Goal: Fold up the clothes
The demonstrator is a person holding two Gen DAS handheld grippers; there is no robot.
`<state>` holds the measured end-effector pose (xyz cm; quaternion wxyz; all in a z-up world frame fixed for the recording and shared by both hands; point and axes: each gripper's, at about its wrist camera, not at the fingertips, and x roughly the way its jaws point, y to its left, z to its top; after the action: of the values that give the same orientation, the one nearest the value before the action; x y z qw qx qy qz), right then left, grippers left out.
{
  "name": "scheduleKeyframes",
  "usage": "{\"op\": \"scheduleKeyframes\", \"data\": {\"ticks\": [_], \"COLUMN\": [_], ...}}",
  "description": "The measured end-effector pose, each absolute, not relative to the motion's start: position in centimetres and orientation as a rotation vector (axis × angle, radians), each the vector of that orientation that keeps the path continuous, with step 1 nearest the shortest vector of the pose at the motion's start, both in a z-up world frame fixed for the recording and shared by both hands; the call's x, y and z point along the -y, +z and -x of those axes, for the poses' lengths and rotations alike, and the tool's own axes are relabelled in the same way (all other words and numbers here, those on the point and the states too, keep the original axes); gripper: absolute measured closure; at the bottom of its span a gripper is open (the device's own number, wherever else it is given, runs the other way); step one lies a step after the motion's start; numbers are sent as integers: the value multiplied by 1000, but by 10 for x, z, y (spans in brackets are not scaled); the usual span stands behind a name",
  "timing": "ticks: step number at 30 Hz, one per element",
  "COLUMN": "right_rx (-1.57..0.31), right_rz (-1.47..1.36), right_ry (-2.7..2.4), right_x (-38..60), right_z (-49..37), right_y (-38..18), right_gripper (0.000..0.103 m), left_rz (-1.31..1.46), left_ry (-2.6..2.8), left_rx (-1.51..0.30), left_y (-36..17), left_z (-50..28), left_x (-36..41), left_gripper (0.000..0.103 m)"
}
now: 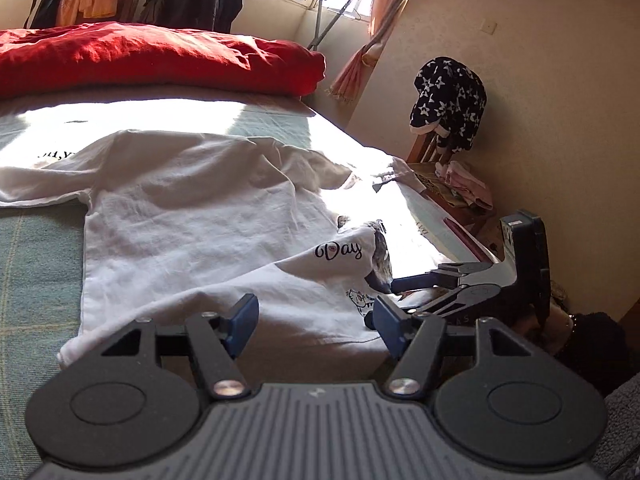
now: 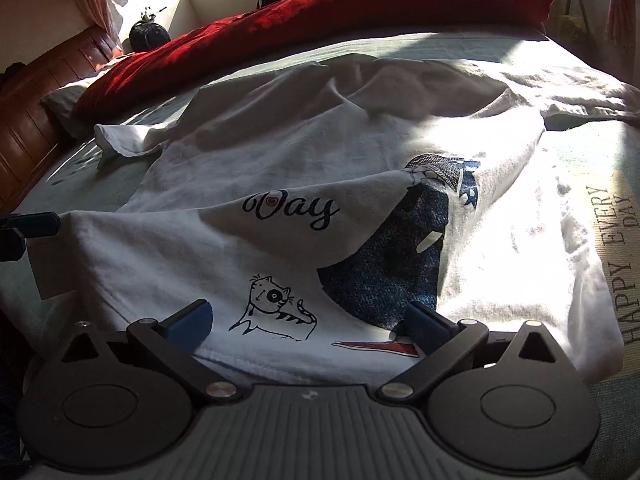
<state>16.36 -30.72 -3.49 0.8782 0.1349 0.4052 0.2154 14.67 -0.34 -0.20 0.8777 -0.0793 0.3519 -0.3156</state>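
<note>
the white t-shirt (image 2: 224, 176) is lying spread on the bed (image 1: 40, 264), its long axis running from the hem, just ahead of both pairs of fingers, away to the collar near the red duvet (image 1: 160, 56). one side flap is lying folded across the print, so it fits a fold in progress or being undone. the right gripper (image 2: 308, 320) and left gripper (image 1: 316, 316) are both standing wide, holding nothing, the right sitting nearer the hem.

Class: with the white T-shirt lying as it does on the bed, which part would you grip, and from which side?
Grip the near hem of the white T-shirt, coming in low from the bed's near edge. It lies flat beneath the open right gripper, while the printed flap is already folded over.
</note>
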Motion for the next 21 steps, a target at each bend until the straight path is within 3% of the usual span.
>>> {"op": "scheduleKeyframes", "data": {"ticks": [9,21], "right_rx": [-804,-864], "right_rz": [-294,-219], "right_ry": [480,424], "right_x": [308,287], "right_z": [-155,-239], "right_y": [-33,-60], "right_gripper": [0,0], "left_rz": [168,194], "left_ry": [-719,-654], "left_rx": [-811,-891], "left_y": [-25,-61], "left_z": [-156,-218], "left_x": [21,24], "left_gripper": [36,36]}}
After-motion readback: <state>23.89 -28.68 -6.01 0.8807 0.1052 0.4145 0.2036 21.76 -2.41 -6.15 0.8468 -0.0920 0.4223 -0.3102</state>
